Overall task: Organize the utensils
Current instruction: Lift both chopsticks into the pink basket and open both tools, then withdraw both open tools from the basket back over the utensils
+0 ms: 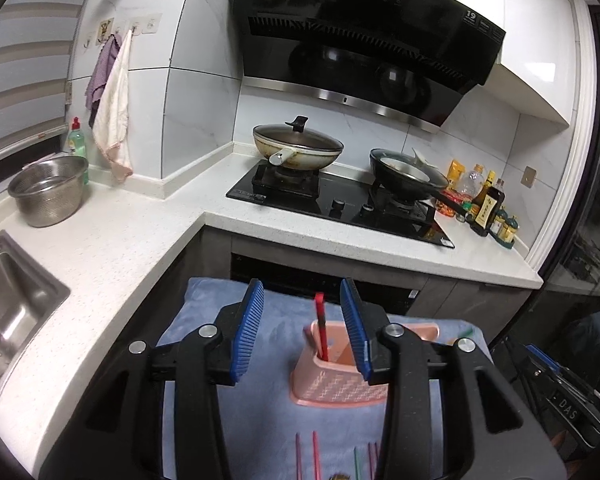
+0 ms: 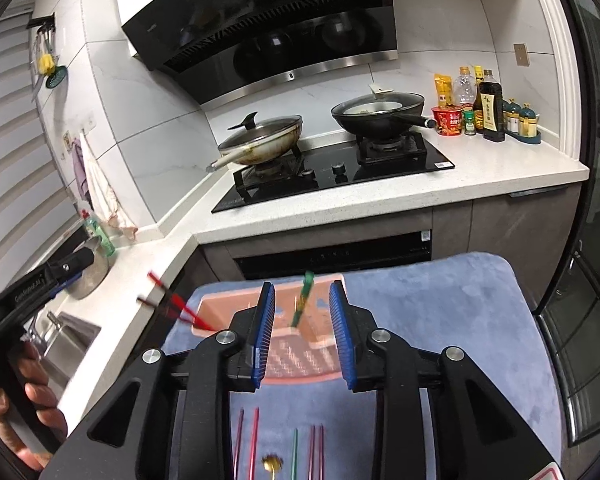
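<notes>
A pink utensil holder [image 1: 336, 384] stands on a blue towel [image 1: 204, 320]. A red chopstick [image 1: 321, 326] stands upright in it, seen through the gap of my left gripper [image 1: 302, 292], whose blue pads are open and touch nothing. In the right wrist view my right gripper [image 2: 302, 290] is open above the holder [image 2: 296, 364]. A blurred green chopstick [image 2: 302, 304] leans in the holder beyond the gap, clear of the pads. Blurred red chopsticks [image 2: 180, 306] slant into its left end. More chopsticks [image 2: 254, 440] and a gold spoon [image 2: 272, 462] lie on the towel [image 2: 440, 320] below.
A white L-shaped counter [image 1: 120, 248] wraps left and behind, with a sink [image 1: 12, 300] and a steel colander [image 1: 48, 190]. The black hob [image 1: 340, 204] carries two lidded pans [image 1: 296, 148]. Bottles [image 2: 488, 100] stand at the right. A hand [image 2: 40, 404] holds the left gripper's handle.
</notes>
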`<state>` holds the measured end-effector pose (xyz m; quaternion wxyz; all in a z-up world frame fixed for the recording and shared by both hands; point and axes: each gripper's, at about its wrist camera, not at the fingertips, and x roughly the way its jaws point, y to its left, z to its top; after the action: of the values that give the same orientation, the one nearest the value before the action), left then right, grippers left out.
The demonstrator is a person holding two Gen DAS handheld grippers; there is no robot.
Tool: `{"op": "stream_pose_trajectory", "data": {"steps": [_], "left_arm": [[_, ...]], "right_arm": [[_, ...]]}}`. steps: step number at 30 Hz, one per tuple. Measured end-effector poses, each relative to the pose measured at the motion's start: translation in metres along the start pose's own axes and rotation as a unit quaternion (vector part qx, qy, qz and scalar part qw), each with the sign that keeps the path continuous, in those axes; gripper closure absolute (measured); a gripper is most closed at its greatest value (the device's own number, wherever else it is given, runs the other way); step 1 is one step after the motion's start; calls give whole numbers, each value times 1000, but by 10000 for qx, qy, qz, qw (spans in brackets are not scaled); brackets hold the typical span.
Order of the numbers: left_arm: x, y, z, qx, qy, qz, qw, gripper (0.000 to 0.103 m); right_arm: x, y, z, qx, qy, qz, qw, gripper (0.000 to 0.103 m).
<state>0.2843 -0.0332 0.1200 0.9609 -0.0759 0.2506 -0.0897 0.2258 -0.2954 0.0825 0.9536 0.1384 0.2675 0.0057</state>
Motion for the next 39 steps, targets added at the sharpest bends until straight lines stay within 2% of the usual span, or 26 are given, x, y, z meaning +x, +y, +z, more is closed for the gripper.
{"op": "stream_pose_trajectory", "data": {"steps": [4,10,15,19,28,39], "left_arm": [[-20,6,-26,-4,129,-29,9999,65],[-42,20,-84,51,597,85,9982,65],[-54,26,-137,236,971,344,9944,65],[-58,29,-170,249,1310,308,9906,65],[-62,26,-229,206,1899,205,9814,65],[-57,22,-259,286,2204,238,9747,65]], "right_arm": [[-20,-3,-32,-81,176,-125,9997,75],[-39,-11,-93,-162,620,-365,9973,75],[-47,-18,-144,-104,1034,-485,9934,75],[-50,-19,-179,-117,1328,-582,9894,75],[-53,-9,-236,-343,1733,-592,9825,75],[-38,-2,-264,-479,2037,-533,9764,77]]}}
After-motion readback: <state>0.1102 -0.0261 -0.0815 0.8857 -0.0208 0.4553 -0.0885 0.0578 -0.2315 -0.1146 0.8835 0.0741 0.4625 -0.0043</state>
